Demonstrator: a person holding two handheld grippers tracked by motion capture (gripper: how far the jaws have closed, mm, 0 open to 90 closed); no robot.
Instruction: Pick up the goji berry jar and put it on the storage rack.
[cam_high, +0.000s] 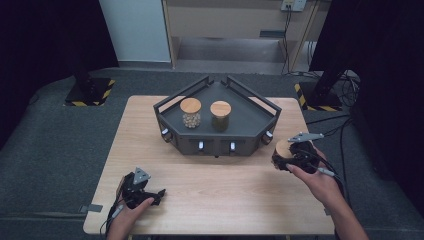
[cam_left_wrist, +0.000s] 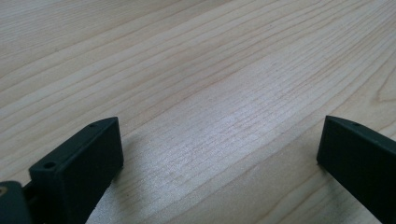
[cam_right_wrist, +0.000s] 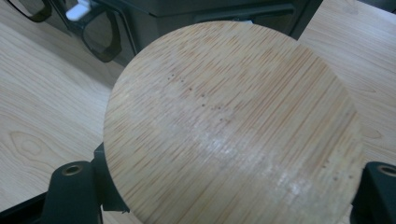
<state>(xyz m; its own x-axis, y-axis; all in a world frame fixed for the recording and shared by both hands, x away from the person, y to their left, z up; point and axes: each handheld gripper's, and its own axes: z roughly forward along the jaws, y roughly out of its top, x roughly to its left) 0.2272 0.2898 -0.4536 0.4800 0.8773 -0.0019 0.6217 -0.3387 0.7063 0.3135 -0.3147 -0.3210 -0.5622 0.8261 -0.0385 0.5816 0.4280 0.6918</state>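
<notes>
Up at the back of the wooden table sits the dark angular tray, and on it two jars side by side: one with pale round contents under a wooden lid, one with darker contents just to its right. The tray's railed front wall stands between those two and the near half of the table. Over at the right edge, just off the tray's right corner, the right gripper is clamped on a third jar, jaws pressed in on either side below its lid. From the right gripper view, that round bamboo lid sits squarely between the black jaws, with the tray's front close behind it. Down at the near left, the left gripper rests low over bare wood, jaws spread wide apart with nothing between them, well apart from the jar.
</notes>
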